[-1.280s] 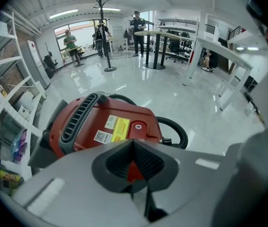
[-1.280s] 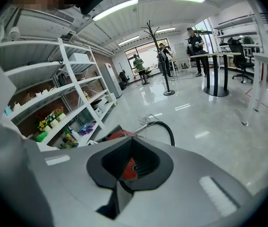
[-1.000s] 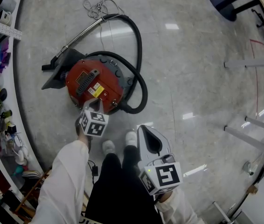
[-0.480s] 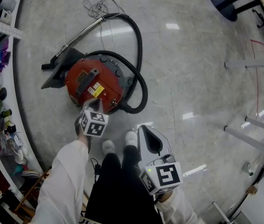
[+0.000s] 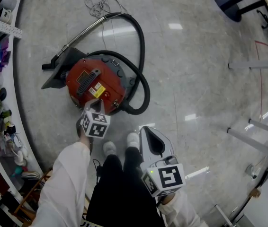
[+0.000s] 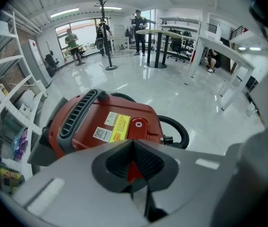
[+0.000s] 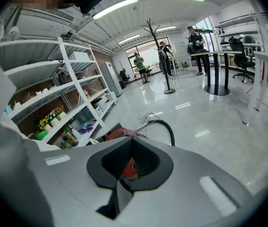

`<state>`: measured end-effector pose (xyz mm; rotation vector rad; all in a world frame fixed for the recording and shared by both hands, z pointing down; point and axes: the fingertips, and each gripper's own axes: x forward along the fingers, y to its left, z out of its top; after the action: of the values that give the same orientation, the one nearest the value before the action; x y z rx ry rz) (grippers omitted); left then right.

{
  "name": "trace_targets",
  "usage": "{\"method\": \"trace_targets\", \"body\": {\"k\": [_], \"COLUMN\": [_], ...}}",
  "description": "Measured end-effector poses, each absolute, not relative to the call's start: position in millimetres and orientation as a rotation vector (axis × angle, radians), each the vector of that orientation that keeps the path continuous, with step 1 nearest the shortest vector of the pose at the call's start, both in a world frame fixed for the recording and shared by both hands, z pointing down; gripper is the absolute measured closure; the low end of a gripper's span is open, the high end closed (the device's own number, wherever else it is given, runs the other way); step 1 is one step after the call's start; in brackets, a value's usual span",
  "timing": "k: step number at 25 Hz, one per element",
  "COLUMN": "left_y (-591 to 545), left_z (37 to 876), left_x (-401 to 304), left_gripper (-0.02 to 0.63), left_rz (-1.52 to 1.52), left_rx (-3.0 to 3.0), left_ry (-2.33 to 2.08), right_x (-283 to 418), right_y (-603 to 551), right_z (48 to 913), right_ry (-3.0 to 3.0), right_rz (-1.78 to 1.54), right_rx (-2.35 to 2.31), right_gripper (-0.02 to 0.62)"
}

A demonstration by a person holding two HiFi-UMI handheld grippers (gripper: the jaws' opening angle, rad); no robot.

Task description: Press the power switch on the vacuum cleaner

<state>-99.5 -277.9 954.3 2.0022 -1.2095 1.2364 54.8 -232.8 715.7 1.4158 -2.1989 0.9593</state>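
A red canister vacuum cleaner (image 5: pixel 93 82) lies on the grey floor, its black hose (image 5: pixel 141 56) looping round to a metal wand (image 5: pixel 84 34) and a dark floor nozzle (image 5: pixel 56 77). My left gripper (image 5: pixel 93 104) is shut, its tip just above the vacuum's near edge. In the left gripper view the shut left gripper (image 6: pixel 134 145) points at the red body (image 6: pixel 91 122). The red power switch (image 6: pixel 138 124) with a white ring lies just beyond the tip, next to a yellow label. My right gripper (image 5: pixel 146 129) hangs shut over the floor, apart from the vacuum. The right gripper view shows a little of the vacuum (image 7: pixel 117 134) past the shut right gripper (image 7: pixel 130 162).
White shelving (image 5: pixel 1 103) with small items curves along the left. A tangled cord (image 5: pixel 101 6) lies beyond the wand. The person's shoes (image 5: pixel 120 145) stand between the grippers. Table legs (image 5: pixel 252 65) and a chair base (image 5: pixel 228 4) are at the right. People stand far off by a coat stand (image 6: pixel 103 27).
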Motion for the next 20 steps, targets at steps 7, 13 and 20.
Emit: {"method": "trace_targets", "body": {"k": [7,13,20], "left_y": [-283,-287,-285], "left_z": [947,917,851], "left_x": [-97,-99,-115], "left_gripper": [0.606,0.606,0.606], "left_rz": [1.206,1.141,1.029], "left_rx": [2.016,2.017,2.029], "left_ry": [-1.236,-1.307,-1.427], "right_x": [53,51,40], "right_y": [-232,-240,-234], "right_z": [712,691,658], "right_ry": [-2.213,-2.22,-2.291], "right_rz": [0.935,0.896,0.846], "right_rx": [1.402,1.41,1.398], "right_gripper": [0.594,0.595,0.595]}}
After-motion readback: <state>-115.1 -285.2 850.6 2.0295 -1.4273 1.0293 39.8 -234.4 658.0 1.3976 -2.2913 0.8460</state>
